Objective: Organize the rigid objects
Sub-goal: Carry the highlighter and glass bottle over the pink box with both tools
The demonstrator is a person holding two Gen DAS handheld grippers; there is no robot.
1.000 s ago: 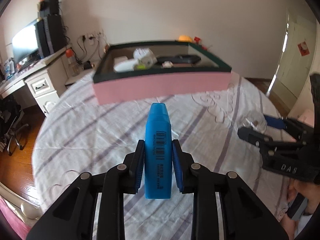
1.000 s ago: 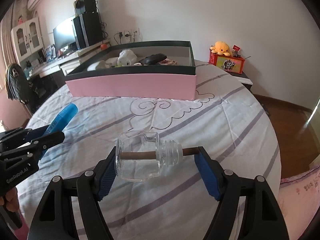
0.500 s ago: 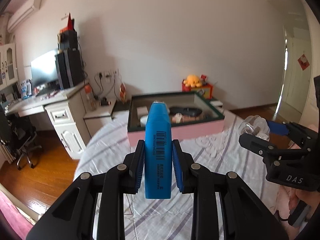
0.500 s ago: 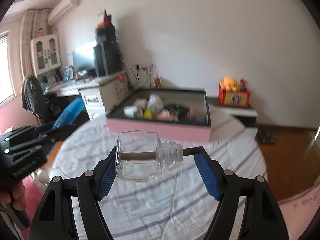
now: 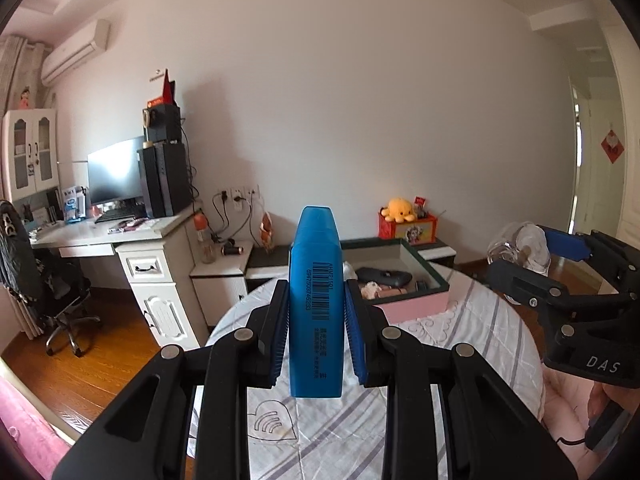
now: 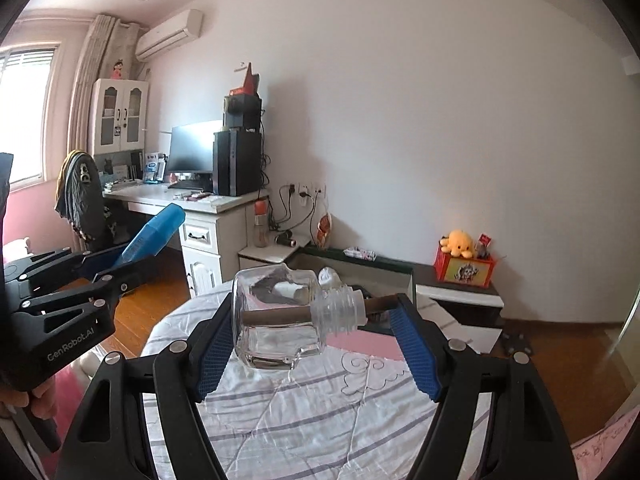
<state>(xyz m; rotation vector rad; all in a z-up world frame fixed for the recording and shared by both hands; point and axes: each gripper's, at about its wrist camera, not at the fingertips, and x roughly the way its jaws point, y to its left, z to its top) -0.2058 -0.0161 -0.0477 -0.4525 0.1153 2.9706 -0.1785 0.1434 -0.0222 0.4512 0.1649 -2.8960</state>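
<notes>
Left wrist view: a blue highlighter [image 5: 316, 304] is clamped upright between the pads of the left tongs [image 5: 316, 316], barcode facing the lens, and is held in the air above the striped bedspread [image 5: 472, 328]. Beyond it, the pink box [image 5: 416, 306] is seen near the bed's far edge, with a dark remote [image 5: 384, 277] and small items inside. Open floor is shown to the left, before the white desk [image 5: 132, 248]. The right tongs [image 5: 536, 256] are seen at the right, with glass between them.

Right wrist view: a clear glass bottle [image 6: 288, 320] is gripped end to end on its side by the right tongs [image 6: 316, 344], a brown stick running through its neck. The box is largely hidden behind it. The left tongs [image 6: 120, 264] are held well apart at the left, over the bed's edge.
</notes>
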